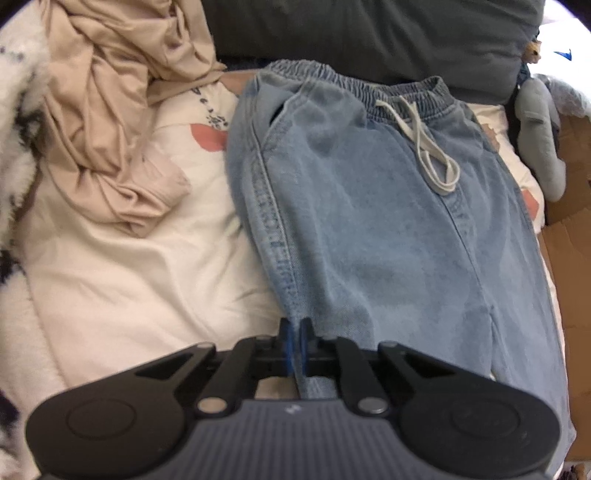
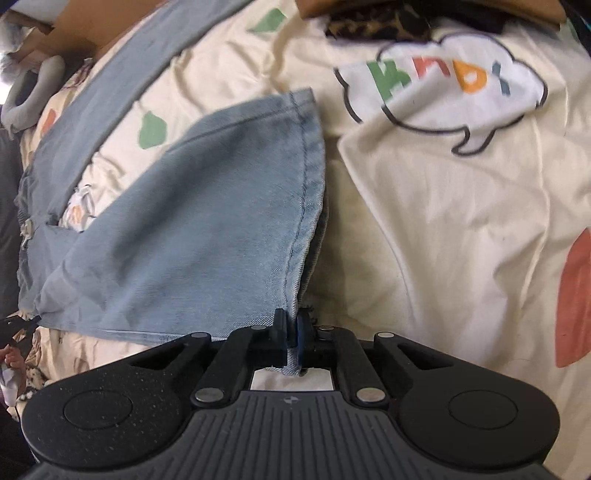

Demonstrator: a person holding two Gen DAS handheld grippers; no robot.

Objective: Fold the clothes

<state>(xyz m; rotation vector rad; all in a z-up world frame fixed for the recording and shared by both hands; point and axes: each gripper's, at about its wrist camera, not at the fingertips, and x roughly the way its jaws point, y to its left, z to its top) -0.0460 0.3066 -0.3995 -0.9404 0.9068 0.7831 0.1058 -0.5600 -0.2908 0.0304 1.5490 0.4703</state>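
Left tongs (image 1: 295,330) clamped tight on the side seam of the jeans (image 1: 369,206), denim pinched between the blue pads. Right tongs (image 2: 291,325) likewise closed on denim, gripping the hem corner of one trouser leg (image 2: 207,229), a sliver of cloth showing between the fingers.

Jeans spread flat on the bed, over a cream quilt (image 1: 129,266) printed with coloured shapes. Elastic waistband (image 1: 369,85) at the far end in the left wrist view, with a white drawstring (image 1: 428,147) lying loose across the front. In the right wrist view, held leg lying slantwise across the quilt, hem edge up and to the right; other leg (image 2: 110,74) stretching away toward the upper left, well apart from it.

Beside the jeans to the left, a crumpled beige garment (image 1: 110,122) heaped on the quilt. Beyond the waistband, a dark grey pillow (image 1: 369,33). At the right edge, a grey soft toy (image 1: 539,129) next to brown cardboard (image 1: 569,258). On the quilt near the right tongs, a speech-bubble print (image 2: 443,88) with coloured letters.
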